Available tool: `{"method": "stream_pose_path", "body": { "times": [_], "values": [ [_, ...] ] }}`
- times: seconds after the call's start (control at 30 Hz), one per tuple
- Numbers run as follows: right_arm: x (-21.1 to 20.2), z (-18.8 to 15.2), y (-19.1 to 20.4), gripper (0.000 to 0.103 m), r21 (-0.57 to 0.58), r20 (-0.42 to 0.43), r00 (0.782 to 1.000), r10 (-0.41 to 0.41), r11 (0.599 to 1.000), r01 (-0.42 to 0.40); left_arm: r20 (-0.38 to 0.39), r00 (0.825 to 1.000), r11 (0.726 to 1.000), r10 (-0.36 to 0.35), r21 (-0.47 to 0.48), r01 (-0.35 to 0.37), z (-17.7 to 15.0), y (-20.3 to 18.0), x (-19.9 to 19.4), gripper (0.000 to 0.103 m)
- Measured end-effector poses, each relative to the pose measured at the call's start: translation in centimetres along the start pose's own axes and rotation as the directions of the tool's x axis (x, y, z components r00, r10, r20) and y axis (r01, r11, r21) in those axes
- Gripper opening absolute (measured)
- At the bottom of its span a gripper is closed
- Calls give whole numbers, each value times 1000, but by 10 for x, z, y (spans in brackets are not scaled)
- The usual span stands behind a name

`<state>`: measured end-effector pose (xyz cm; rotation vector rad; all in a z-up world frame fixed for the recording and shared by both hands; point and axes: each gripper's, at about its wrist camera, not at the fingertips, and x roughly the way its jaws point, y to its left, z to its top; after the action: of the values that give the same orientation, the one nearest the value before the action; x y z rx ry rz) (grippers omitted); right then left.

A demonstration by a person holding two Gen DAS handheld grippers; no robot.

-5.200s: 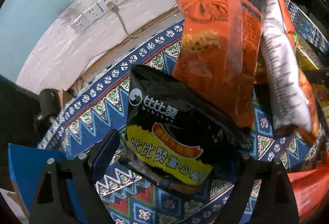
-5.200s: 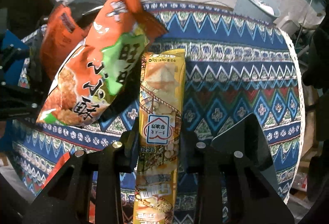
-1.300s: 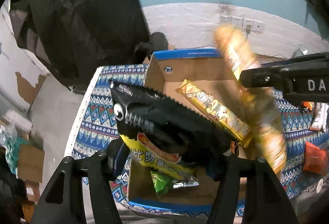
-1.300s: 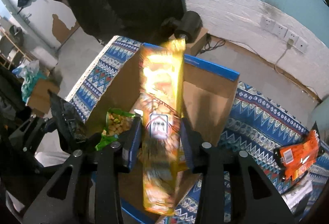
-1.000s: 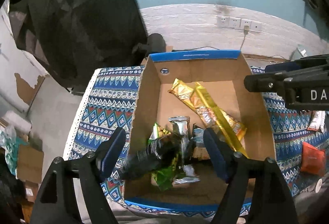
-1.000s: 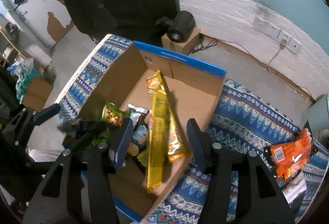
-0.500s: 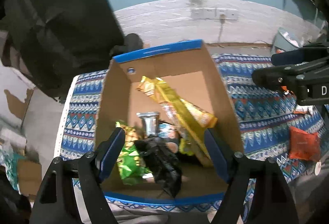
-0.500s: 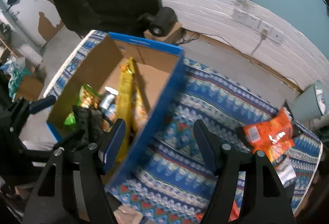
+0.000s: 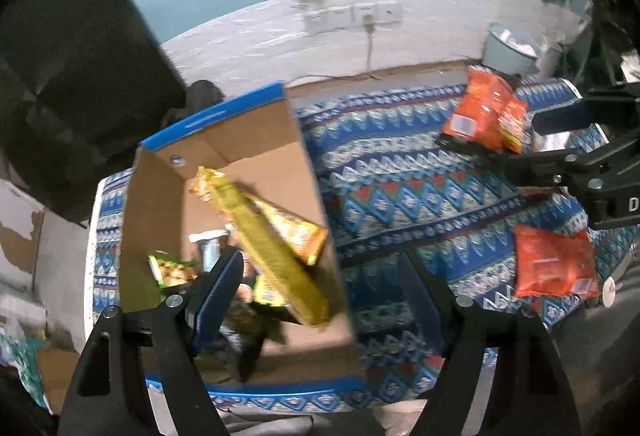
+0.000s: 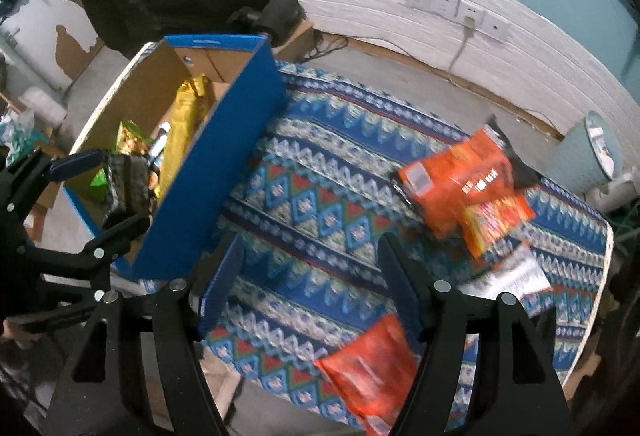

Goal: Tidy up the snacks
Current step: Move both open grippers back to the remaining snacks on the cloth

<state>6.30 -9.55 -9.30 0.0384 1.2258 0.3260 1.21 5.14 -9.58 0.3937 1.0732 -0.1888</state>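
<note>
Several snacks are already seen inside the cardboard box [image 9: 224,164] at centre left of the left wrist view: a long gold packet [image 9: 276,260] lying slantwise across an orange-gold one [image 9: 296,232], with a green bag [image 9: 172,268] and a silver pouch [image 9: 210,242] beside them. On the patterned cloth of the desk [image 10: 320,196] more remain: an orange bag [image 10: 452,180] with a smaller red-orange packet [image 10: 498,222] at the right of the right wrist view, a white-and-silver packet [image 10: 508,276] below them, and another orange bag [image 10: 372,368] at lower centre.

The fingers of the left gripper [image 9: 320,292] are spread wide with nothing pinched between them; the box contents are merely seen through the gap. The jaws of the right gripper [image 10: 310,276] are opening, and nothing is held between them, only cloth being seen there.

The remaining bags are judged to be light, air-filled and soft, with slick film that crumples under pressure and contents likely to be crushed by a hard squeeze. A hold is best taken across a flat sealed edge or a narrow end, where the film is doubled and stiff, rather than over the puffed middle, from which the fingers could slide. The orange bag at lower centre is nearest the right gripper and appears to lie flat, so one edge would need to be caught low against the cloth.
</note>
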Motion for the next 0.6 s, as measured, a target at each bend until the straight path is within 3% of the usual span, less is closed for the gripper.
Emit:
{"method": "stream_pose_path", "body": {
  "times": [0.2,0.6],
  "values": [
    [-7,-30,-31,71,13,-26,1000,-13,1000,13,-33,999,998,-19,65,21,-2,-35,8,80],
    [23,-96,-68,72,-36,-181,983,5,999,-11,-149,987,987,-50,145,72,-29,-87,41,80]
  ]
}}
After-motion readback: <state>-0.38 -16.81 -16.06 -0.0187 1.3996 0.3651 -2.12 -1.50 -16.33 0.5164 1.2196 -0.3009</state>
